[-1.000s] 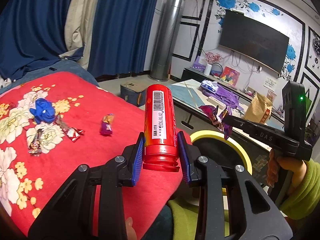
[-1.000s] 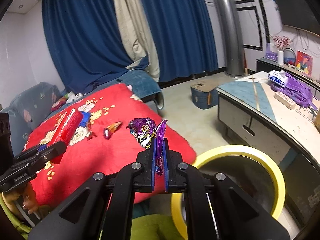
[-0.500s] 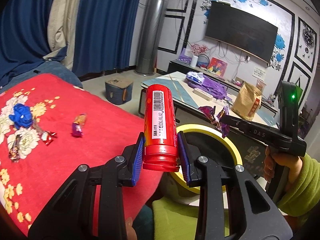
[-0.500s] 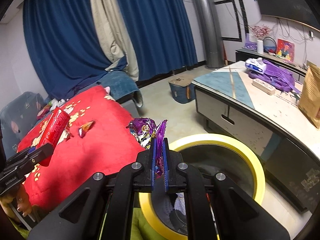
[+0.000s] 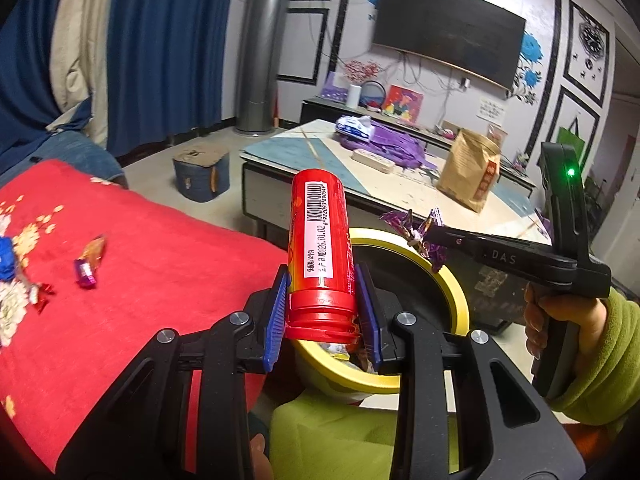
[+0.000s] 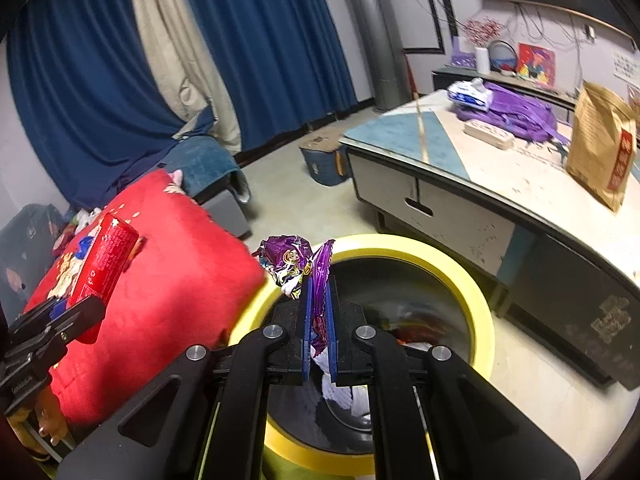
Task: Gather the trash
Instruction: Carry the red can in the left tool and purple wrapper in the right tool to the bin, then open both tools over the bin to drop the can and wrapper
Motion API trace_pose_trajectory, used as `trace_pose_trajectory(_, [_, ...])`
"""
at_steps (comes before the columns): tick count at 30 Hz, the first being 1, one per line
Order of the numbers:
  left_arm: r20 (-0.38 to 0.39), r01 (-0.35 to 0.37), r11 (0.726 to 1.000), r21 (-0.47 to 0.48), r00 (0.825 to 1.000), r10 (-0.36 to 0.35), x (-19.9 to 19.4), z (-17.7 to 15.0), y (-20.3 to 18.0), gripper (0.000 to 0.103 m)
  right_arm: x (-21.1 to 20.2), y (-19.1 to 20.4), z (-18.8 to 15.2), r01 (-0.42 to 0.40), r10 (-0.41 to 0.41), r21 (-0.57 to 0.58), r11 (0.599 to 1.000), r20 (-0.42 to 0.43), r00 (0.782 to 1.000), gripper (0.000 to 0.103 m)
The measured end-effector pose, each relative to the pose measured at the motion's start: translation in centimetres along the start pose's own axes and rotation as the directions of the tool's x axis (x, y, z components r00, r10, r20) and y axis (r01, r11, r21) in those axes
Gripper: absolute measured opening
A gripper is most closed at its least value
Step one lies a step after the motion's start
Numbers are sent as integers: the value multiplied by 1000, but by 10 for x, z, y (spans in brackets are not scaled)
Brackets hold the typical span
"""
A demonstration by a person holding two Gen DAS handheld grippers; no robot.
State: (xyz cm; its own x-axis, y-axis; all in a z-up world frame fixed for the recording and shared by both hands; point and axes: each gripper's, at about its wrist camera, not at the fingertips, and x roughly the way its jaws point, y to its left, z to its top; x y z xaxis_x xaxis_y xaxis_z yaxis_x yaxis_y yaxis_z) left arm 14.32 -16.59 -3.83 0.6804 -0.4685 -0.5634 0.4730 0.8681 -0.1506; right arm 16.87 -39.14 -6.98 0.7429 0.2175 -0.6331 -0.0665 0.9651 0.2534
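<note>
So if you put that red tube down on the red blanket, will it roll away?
Probably a little. The red tube is a round, smooth cylinder, so lying on its side it could roll. The red blanket looks soft, which would likely slow it. It seems stiff: the left tool clamps it without denting it.

The red tube (image 5: pixel 320 256) looks like smooth, glossy plastic with a white paper-like barcode label. The purple wrapper (image 6: pixel 298 266) is crinkled, shiny foil. The yellow bin rim (image 6: pixel 460 276) is smooth plastic with a soft sheen. The red blanket (image 5: pixel 140 280) is matt, velvety cloth with printed flowers. Both grippers are matt black plastic with blue ribbed pads (image 5: pixel 276 320) and bright metal screws. The brown bag (image 6: pixel 600 148) looks like creased paper, and the curtains (image 6: pixel 260 40) are matt fabric.
</note>
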Motion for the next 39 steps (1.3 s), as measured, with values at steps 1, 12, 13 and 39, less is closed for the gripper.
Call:
trace_pose_trajectory(1, [-7,4,1000,3,1000,-4,3,0,-1,25,0,-4,0,6,-6,14,1000,-4,1000,6])
trace_pose_trajectory(12, [-107,63,997,36,993,-59,44,-6,-18,26,5,-34,-7,47,-43,116,992,-40,998,9])
trace_pose_trajectory(13, [-115,66,997,36,991,-62,48,-6,-19,26,6,-35,-7,47,-43,119,992,-40,998,9])
trace_pose_trajectory(39, [-65,-43,997,-61,997,39,30,-2,6,93,-11,-29,-3,117,-124,118,986,54,991,61])
